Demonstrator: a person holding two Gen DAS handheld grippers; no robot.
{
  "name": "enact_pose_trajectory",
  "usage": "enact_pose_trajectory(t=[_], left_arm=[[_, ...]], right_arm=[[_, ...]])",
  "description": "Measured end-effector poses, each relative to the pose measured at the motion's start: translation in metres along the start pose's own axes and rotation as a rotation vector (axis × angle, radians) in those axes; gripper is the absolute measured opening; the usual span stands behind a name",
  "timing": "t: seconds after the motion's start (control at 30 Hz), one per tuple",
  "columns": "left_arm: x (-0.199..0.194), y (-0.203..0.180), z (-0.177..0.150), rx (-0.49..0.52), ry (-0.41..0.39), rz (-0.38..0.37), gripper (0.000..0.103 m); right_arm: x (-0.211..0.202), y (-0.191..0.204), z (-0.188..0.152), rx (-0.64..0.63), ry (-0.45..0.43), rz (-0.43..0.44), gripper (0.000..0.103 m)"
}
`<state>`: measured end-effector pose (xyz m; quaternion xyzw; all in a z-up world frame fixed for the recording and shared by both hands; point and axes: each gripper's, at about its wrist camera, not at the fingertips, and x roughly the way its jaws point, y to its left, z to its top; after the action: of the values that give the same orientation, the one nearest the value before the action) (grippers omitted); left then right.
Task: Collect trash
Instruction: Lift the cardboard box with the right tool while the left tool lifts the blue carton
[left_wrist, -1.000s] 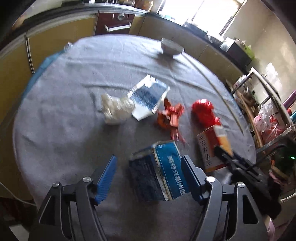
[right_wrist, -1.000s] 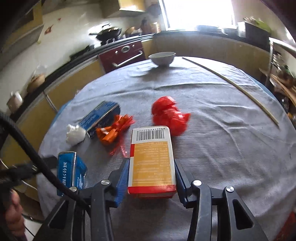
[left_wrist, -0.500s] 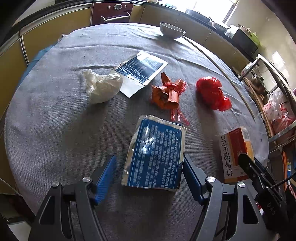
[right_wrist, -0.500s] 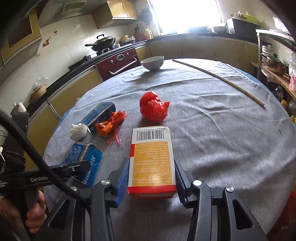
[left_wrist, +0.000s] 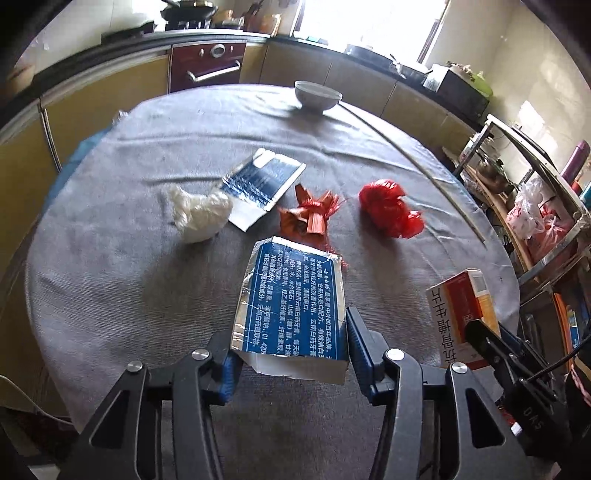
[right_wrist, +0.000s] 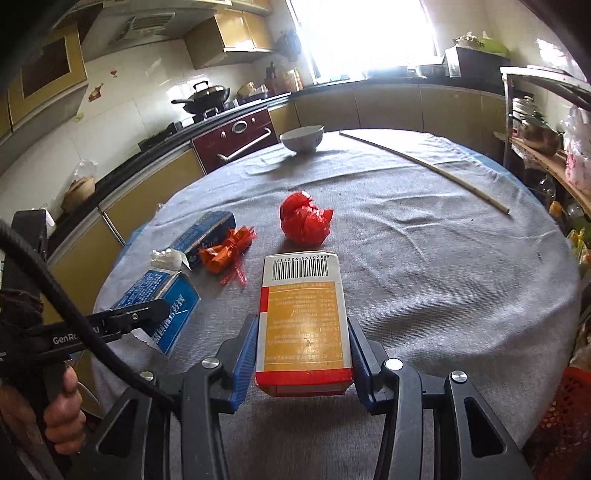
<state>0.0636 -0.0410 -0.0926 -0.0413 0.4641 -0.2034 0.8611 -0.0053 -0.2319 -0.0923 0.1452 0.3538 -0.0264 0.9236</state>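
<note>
In the left wrist view a blue carton (left_wrist: 295, 302) with white print lies between the fingers of my left gripper (left_wrist: 291, 354). Its jaws are closing, both pads touch the carton's sides, and its near end is tipped up off the cloth. My right gripper (right_wrist: 303, 354) is shut on an orange and white box (right_wrist: 303, 321) with a barcode, held just above the table. On the grey cloth lie a white crumpled wad (left_wrist: 199, 214), a flat blue pack (left_wrist: 262, 181), an orange wrapper (left_wrist: 310, 218) and a red plastic bag (left_wrist: 388, 206).
The round table (left_wrist: 110, 277) has a grey cloth. A white bowl (left_wrist: 317, 96) stands at its far edge and a long thin stick (left_wrist: 424, 166) lies along the right side. Kitchen cabinets ring the table; a cluttered metal rack (left_wrist: 535, 206) stands to the right.
The left jaws have drawn in from wide apart onto the blue carton's sides, and its near end has come up. The right gripper with its box has shifted slightly.
</note>
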Motion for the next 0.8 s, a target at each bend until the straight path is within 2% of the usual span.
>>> enact_pose_trajectory(t=[0.3, 0.5, 0.63, 0.8], left_arm=[[-0.04, 0.008, -0.016, 0.052, -0.116, 0.066, 0.052], [-0.061, 0.021, -0.036, 0.094, -0.151, 0.127, 0.052], [-0.067, 0.014, -0.045, 0.136, -0.157, 0.133, 0.052], [-0.072, -0.005, -0.05, 0.183, -0.152, 0.105, 0.052]], right_arm=[[-0.047, 0.005, -0.008, -0.046, -0.081, -0.019, 0.049], [-0.078, 0.003, -0.022, -0.066, -0.123, -0.035, 0.049], [-0.09, 0.002, -0.03, -0.069, -0.132, -0.041, 0.049], [-0.102, -0.001, -0.036, -0.074, -0.142, -0.043, 0.049]])
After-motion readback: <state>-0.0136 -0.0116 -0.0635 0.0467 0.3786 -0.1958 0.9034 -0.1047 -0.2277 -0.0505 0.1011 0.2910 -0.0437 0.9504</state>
